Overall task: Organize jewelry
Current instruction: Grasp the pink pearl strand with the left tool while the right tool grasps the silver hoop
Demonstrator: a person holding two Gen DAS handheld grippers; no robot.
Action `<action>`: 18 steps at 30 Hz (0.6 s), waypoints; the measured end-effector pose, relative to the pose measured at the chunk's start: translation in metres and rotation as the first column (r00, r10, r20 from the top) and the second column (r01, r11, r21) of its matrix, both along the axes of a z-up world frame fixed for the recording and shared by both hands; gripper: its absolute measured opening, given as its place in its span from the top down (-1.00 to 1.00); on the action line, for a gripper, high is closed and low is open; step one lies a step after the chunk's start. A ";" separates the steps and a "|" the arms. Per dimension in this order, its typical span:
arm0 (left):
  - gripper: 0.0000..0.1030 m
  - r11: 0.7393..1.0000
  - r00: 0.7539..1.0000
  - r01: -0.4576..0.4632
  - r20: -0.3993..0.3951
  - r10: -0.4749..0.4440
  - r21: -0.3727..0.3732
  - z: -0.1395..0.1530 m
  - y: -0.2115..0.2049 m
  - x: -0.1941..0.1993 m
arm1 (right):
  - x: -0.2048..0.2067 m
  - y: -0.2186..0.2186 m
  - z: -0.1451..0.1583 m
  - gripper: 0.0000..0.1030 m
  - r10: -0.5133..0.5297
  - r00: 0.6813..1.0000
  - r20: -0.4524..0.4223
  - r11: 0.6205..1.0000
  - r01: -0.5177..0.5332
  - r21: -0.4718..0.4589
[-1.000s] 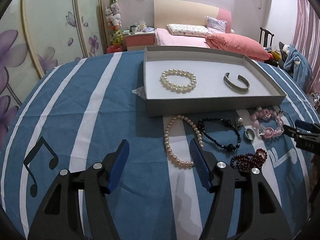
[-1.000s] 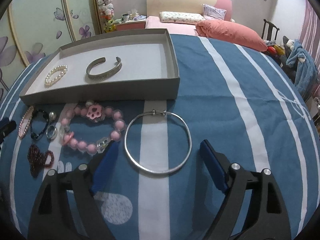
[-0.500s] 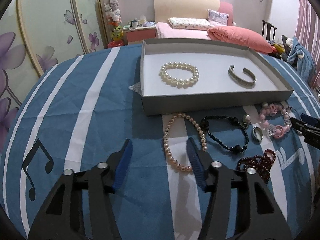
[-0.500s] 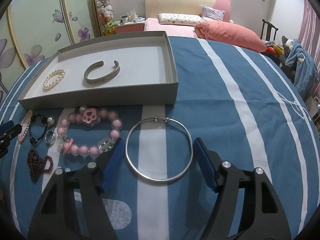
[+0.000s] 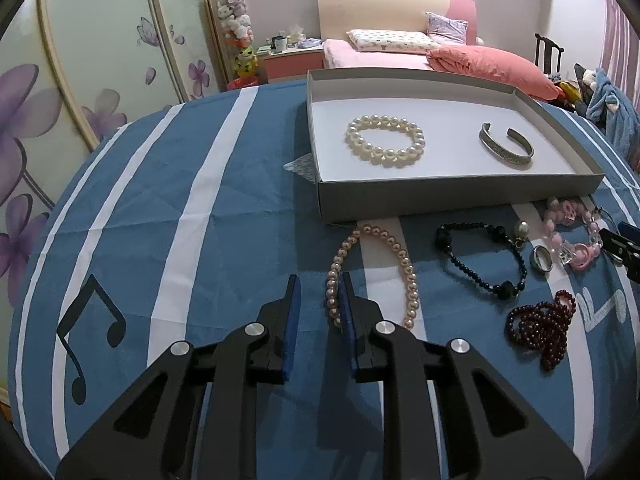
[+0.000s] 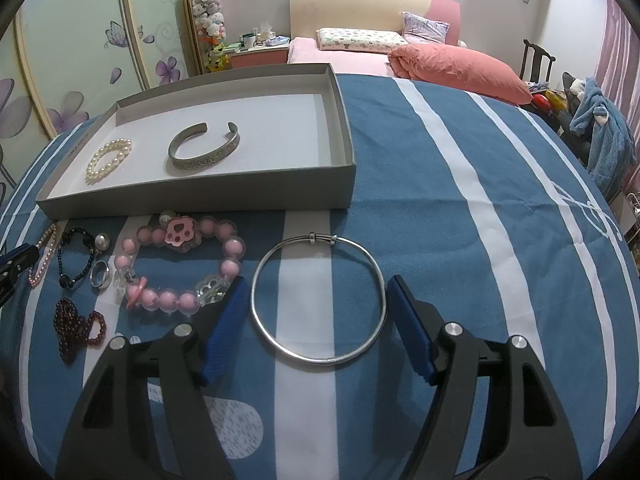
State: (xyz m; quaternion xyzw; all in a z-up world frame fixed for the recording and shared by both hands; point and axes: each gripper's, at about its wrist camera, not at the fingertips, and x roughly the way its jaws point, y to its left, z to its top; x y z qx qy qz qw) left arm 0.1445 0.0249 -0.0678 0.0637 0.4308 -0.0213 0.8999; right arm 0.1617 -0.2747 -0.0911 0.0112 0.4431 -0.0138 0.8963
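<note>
The left tongs (image 5: pixel 316 292) have just been closing and stand narrow, with only cloth between them; the pink pearl necklace (image 5: pixel 372 276) lies just beside the right pad, at the near edge of the counter, so I judge they should shift right to catch the strand. The right tongs (image 6: pixel 312 300) are spread around the silver bangle (image 6: pixel 319 298), not pressing it. The grey tray (image 5: pixel 460 194) holds a white pearl bracelet (image 5: pixel 385 141) and a silver cuff (image 5: pixel 507 151).

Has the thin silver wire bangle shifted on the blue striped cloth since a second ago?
No. The thin silver wire bangle straddles the same white stripe, in front of the grey tray.
</note>
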 end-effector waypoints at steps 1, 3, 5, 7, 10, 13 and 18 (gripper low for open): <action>0.60 1.000 1.000 -0.001 0.001 0.001 0.002 0.000 0.000 0.000 | 0.000 0.000 0.000 -0.35 0.000 1.000 0.000 1.000 0.000 0.000; 0.60 1.000 1.000 0.001 0.000 -0.001 -0.002 0.000 0.000 0.000 | 0.000 0.000 0.000 -0.35 0.000 1.000 0.001 1.000 0.000 0.000; 0.60 1.000 1.000 0.003 -0.001 -0.003 -0.003 0.000 -0.001 0.000 | 0.000 0.000 0.000 -0.36 0.000 1.000 0.001 1.000 0.000 0.001; 0.60 1.000 1.000 0.008 -0.003 -0.008 -0.003 0.001 -0.002 0.000 | 0.000 0.000 0.000 -0.37 0.000 1.000 0.001 1.000 0.000 0.000; 0.60 1.000 1.000 0.012 -0.002 -0.012 0.001 0.001 -0.004 -0.001 | 0.000 0.000 -0.001 -0.38 -0.001 1.000 0.001 1.000 0.001 0.000; 0.60 1.000 1.000 0.015 0.002 -0.015 0.005 0.001 -0.005 -0.001 | 0.000 0.000 -0.001 -0.39 0.001 1.000 0.001 1.000 -0.001 -0.001; 0.83 0.999 0.999 0.034 -0.004 -0.034 -0.001 0.001 -0.007 -0.003 | -0.002 -0.002 0.002 -0.34 0.007 1.000 -0.011 1.000 -0.007 -0.002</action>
